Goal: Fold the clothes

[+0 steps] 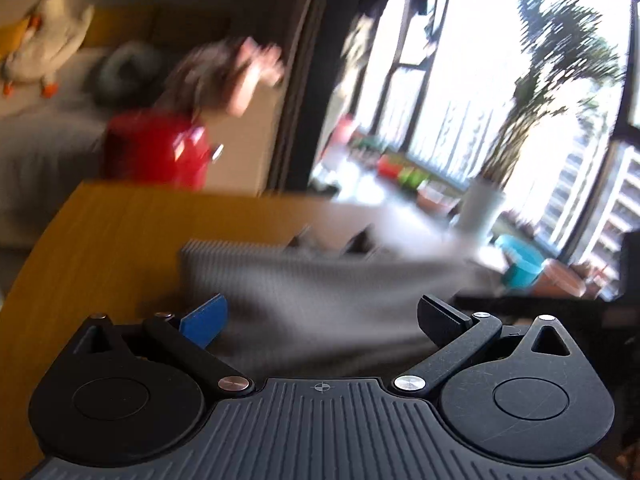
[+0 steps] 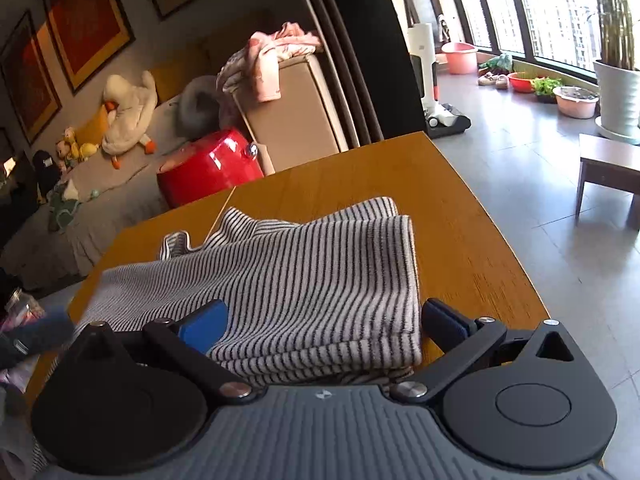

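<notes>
While both tools hang low over the near edge of the table, neither one pinches anything: the right gripper point(image 2: 322, 326) has its blue-padded left finger point(image 2: 204, 326) and dark right finger point(image 2: 444, 326) spread wide, with the near end of the cloth lying between them, and the left gripper point(image 1: 322, 320) shows the same wide gap over a blurred grey mass of fabric.

The task's thing, a grey-and-white striped knit garment point(image 2: 296, 276), lies on the rounded orange-brown wooden table point(image 2: 460, 220). It sits in layers: the near edge shows several stacked thicknesses, the right side runs in a fairly straight folded line, and a looser scrap sticks out at the far left. That stacking suggests the piece is at least partly folded, and the spread fingers straddling the near edge would suit either a fresh grasp for another fold or a release after one; the pictures do not settle which.

Much is hard to read. The left wrist view is smeared by motion, so the striped garment point(image 1: 320, 280) there is only a grey shape and its stripes barely register. The gripper bodies hide the nearest part of the cloth in both views, so I cannot tell whether any fingertip touches fabric. What kind of garment it is stays unclear, and the person holding the tools is out of sight
</notes>
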A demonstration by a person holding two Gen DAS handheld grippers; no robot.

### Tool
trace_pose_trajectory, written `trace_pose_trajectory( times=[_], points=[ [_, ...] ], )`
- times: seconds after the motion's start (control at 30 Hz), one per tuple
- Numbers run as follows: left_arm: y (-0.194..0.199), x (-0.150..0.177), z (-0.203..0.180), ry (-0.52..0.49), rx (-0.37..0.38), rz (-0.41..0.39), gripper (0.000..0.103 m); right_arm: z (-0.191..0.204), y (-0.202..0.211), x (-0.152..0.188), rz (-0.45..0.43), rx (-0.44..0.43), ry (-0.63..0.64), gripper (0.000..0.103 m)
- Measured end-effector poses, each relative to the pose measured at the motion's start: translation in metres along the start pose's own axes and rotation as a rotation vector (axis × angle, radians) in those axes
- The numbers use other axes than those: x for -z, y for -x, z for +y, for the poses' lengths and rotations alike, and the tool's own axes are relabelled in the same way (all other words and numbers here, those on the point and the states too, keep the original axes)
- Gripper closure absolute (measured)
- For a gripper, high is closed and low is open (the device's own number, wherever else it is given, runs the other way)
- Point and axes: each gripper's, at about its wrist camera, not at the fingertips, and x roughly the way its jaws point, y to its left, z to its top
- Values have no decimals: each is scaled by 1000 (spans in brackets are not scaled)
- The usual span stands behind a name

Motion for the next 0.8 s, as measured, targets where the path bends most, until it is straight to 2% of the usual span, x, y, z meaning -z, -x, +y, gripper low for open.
trace_pose_trajectory(
  times=[0.03,0.13,0.2,0.23,0.27,0.33,0.37,0.4,0.43,0.5,0.57,0.67,0.8],
  points=[
    [2,-2,-4,-6,18,-25,0,2,-2,-1,14,-2,14,0],
    [-21,1,-3,13,36,44,0,15,-7,-5,88,24,116,0],
    [-26,3,-1,16,29,59,0,17,-4,-10,129,2,105,2],
    [-28,5,0,18,26,66,0,16,1,-15,114,0,88,5],
    [-31,6,1,19,23,74,0,18,10,-22,64,20,91,9],
    [-36,9,4,23,17,89,0,32,25,-38,-60,69,178,18],
    [-38,10,5,24,14,96,0,40,32,-46,-122,93,227,31],
    [-38,10,5,25,13,97,0,47,32,-56,-139,87,254,49],
    [-37,11,4,23,12,97,0,53,24,-63,-116,59,261,55],
    [-37,10,3,24,14,97,0,64,1,-75,-52,-3,266,56],
    [-37,9,3,30,19,96,0,77,-25,-79,-20,-17,320,55],
    [-33,9,6,32,31,99,0,92,-66,-76,55,-23,384,33],
    [-30,9,8,33,45,103,0,96,-104,-64,198,-18,417,33]
  ],
)
